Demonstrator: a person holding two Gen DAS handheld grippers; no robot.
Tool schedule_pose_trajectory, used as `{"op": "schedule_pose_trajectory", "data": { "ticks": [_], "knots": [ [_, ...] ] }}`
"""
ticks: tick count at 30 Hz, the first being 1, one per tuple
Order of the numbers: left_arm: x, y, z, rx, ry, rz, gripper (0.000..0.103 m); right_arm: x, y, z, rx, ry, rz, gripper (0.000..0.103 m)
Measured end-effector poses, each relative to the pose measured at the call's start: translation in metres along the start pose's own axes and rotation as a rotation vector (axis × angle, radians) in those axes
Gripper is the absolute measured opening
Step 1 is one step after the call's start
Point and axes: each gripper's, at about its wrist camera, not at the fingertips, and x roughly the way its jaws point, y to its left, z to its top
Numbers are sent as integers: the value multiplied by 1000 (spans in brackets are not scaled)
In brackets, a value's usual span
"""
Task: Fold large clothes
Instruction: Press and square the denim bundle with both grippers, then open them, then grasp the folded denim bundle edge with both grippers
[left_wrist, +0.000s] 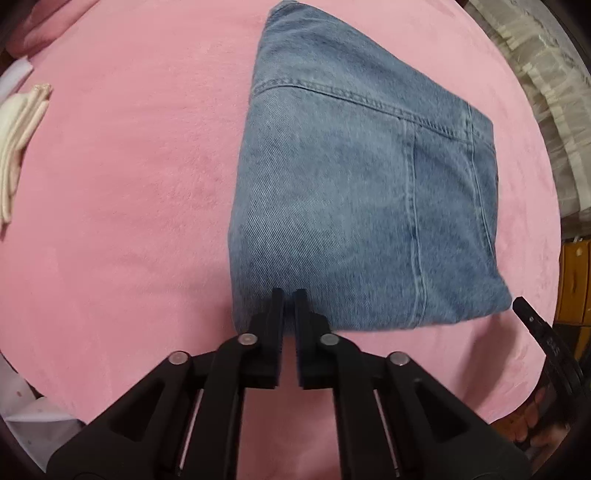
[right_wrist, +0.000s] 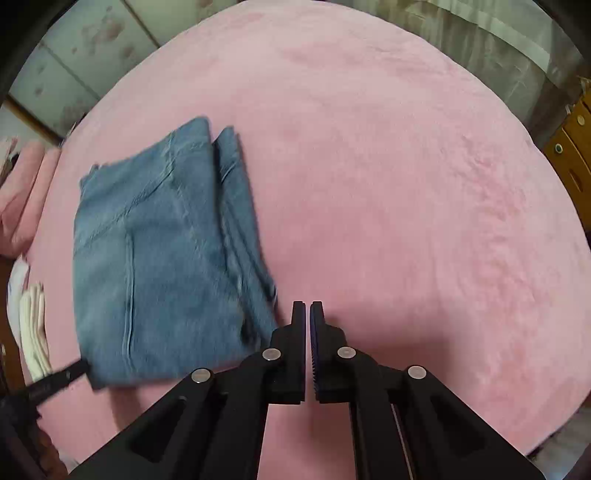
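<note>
Left claw (left_wrist: 289, 295), right claw (right_wrist: 307, 306): matte black, angular linkage arms, silver round pivot pins.

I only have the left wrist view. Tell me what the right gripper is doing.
Observer: The right gripper has its fingers nearly together with nothing between them. It sits over bare pink blanket, just right of the folded jeans.
Operator: Describe the jeans' right edge.
Observer: It shows a stack of folded denim layers, with a second fold sticking out beside the top panel.
Operator: Report what lies beyond the bed's far left corner.
Observer: Pale panels with a faded floral pattern, which look like cabinet doors.
</note>
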Motion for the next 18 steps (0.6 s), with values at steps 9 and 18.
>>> {"op": "schedule_pose_trajectory", "data": {
  "ticks": [9, 18],
  "knots": [
    [15, -5, -38, 28, 121, 28, 73, -14, 71, -56, -169, 149, 111, 76],
    [-13, 1, -47, 27, 71, 9, 74, -14, 112, -54, -219, 177, 162, 84]
  ]
}}
